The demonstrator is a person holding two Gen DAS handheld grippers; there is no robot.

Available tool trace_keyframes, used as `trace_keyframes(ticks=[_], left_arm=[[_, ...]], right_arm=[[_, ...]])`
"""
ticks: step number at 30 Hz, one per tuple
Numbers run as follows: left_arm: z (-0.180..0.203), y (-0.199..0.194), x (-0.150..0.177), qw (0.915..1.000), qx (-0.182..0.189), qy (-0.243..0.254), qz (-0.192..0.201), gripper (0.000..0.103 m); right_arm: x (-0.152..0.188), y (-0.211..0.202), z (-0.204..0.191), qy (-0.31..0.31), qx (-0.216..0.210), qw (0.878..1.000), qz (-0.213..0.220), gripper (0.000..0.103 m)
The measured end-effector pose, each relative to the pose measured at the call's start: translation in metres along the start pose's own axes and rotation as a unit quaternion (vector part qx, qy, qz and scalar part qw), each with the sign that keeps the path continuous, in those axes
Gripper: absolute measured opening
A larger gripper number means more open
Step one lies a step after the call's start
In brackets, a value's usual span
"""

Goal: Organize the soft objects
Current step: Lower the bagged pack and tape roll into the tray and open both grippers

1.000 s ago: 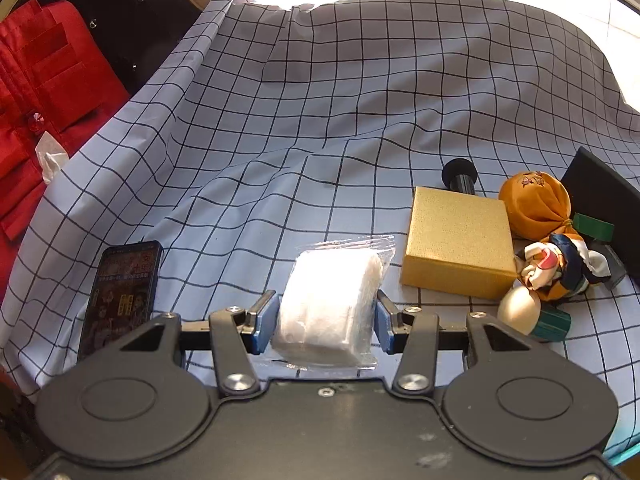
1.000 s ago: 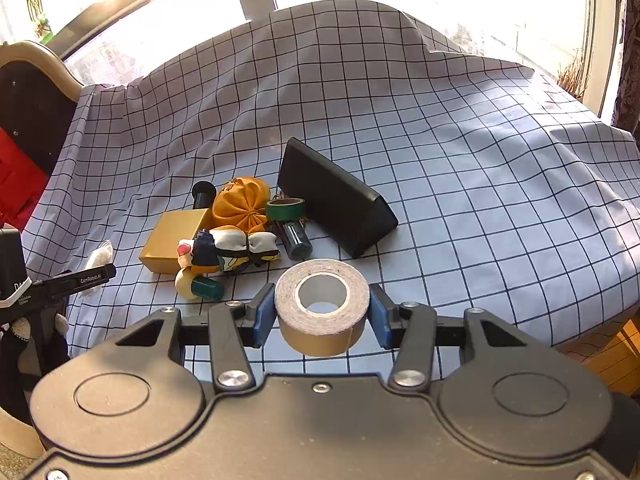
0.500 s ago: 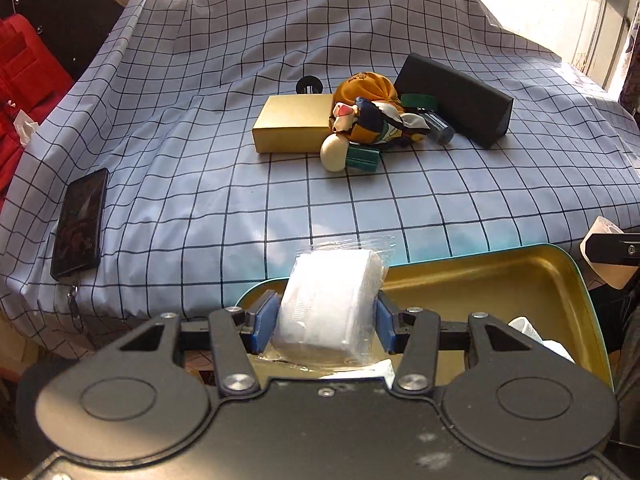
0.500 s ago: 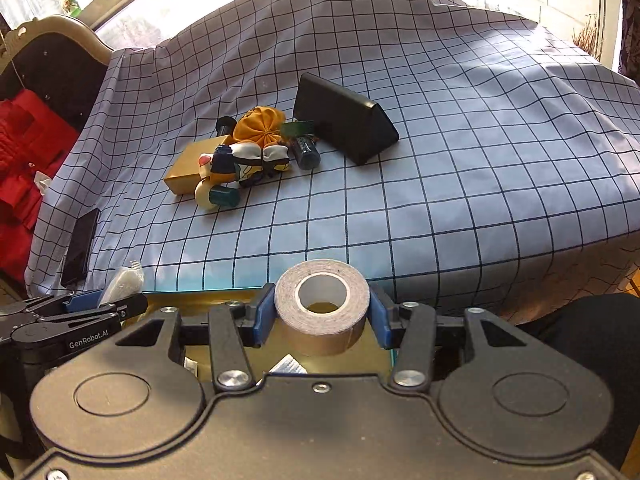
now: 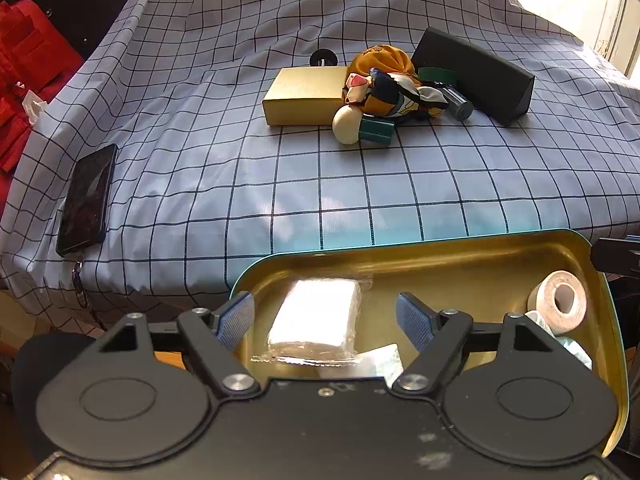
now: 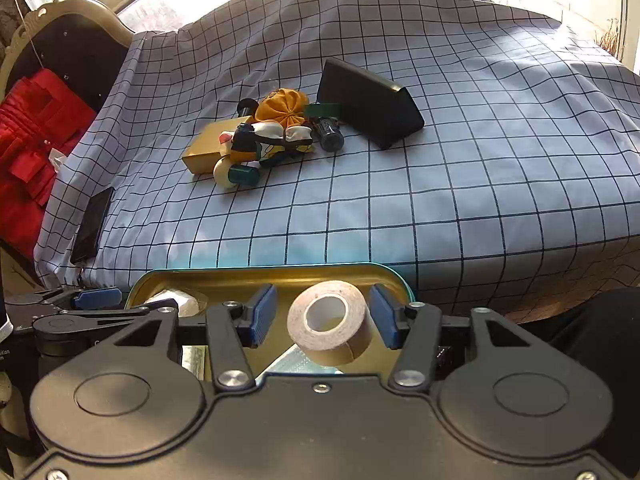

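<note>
A white padded packet in clear wrap [image 5: 316, 314] lies in the gold tin tray [image 5: 440, 238] off the bed's near edge. My left gripper [image 5: 325, 320] hovers over it, its jaws opening, with both pads clear of the packet. A beige tape roll [image 6: 328, 320] sits tilted in the same tray [image 6: 280, 270]. My right gripper [image 6: 322, 316] straddles the roll, its jaws opening, with a small gap at each pad. The roll [image 5: 558, 300] also shows at the tray's right end in the left wrist view. An orange fabric pouch [image 5: 382, 62] and a patterned scarf [image 5: 396, 94] lie on the bed.
On the checked bedsheet [image 5: 360, 184] lie a gold box [image 5: 304, 94], a cream-headed green object [image 5: 362, 126], a dark cylinder [image 5: 458, 102] and a black triangular case [image 5: 476, 72]. A phone [image 5: 86, 200] lies near the left edge. Red fabric [image 5: 28, 64] hangs beyond it.
Both grippers came back from over the bed to the tray. The left one spread its pads and let the white packet drop in. The right one loosened off the tape roll.
</note>
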State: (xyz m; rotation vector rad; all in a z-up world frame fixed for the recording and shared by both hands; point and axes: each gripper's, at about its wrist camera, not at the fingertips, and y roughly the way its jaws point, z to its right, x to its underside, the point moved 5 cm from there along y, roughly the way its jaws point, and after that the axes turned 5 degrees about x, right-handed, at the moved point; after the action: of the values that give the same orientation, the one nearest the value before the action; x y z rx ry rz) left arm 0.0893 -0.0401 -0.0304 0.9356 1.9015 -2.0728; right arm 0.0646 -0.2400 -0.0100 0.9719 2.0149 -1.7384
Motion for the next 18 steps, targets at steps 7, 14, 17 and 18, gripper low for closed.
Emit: trace_keyframes(ticks=[7, 14, 17, 18], left_arm=[[-0.0007, 0.0039, 0.0044, 0.9998, 0.006, -0.008, -0.018, 0.08], [0.0036, 0.0026, 0.0075, 0.9996, 0.013, -0.003, -0.024, 0.083], [0.0053, 0.0028, 0.0088, 0.9995, 0.015, -0.001, -0.028, 0.085], [0.0054, 0.003, 0.0089, 0.9995, 0.016, -0.001, -0.029, 0.086]], right_arm=[[0.0006, 0.0031, 0.0045, 0.01, 0.0, 1.0, -0.009, 0.053], [0.0022, 0.0067, 0.0062, 0.016, 0.002, 1.0, -0.019, 0.053], [0.0024, 0.0085, 0.0054, 0.015, 0.004, 1.0, -0.022, 0.053], [0.0024, 0.0091, 0.0053, 0.015, 0.004, 1.0, -0.024, 0.053]])
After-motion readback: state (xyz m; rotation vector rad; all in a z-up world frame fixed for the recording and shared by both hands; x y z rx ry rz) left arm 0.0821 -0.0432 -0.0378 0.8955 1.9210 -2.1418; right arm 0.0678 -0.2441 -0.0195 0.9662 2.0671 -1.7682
